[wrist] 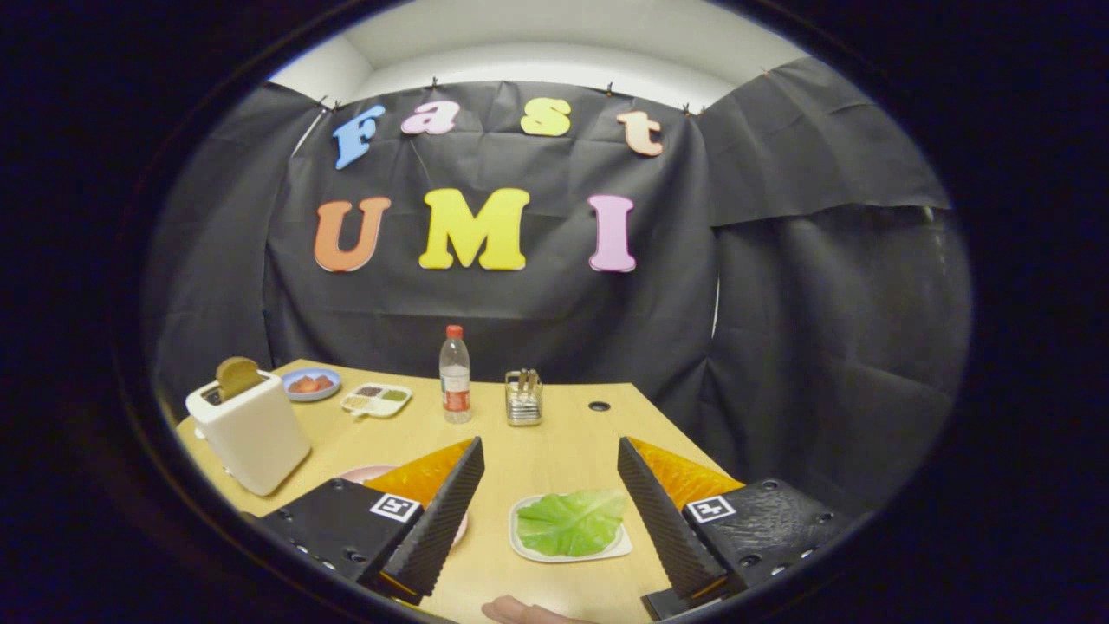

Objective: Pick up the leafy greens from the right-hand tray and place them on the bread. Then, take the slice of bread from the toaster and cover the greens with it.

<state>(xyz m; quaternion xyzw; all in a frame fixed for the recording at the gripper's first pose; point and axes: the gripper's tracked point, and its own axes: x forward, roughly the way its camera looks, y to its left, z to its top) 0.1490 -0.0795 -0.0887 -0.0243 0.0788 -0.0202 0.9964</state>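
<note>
Both fingers (676, 511) flank leafy greens (570, 523).

- A pale wood-grain worktop (554, 451) with a smooth, faintly shiny finish.
- A toaster (251, 429) cased in smooth, cream plastic.
- A clear plastic bottle (454, 377), glossy.
- A bright metal wire rack (523, 399).
- Matt black cloth wall (780, 303), creased.
- Leafy greens (570, 522), veined and waxy, on a smooth white tray (617, 549).
- The tool (550, 507), spread wide, shows ridged, matt inner finger faces.

Black cloth wall (520, 321) — wooden table (554, 442)
</note>
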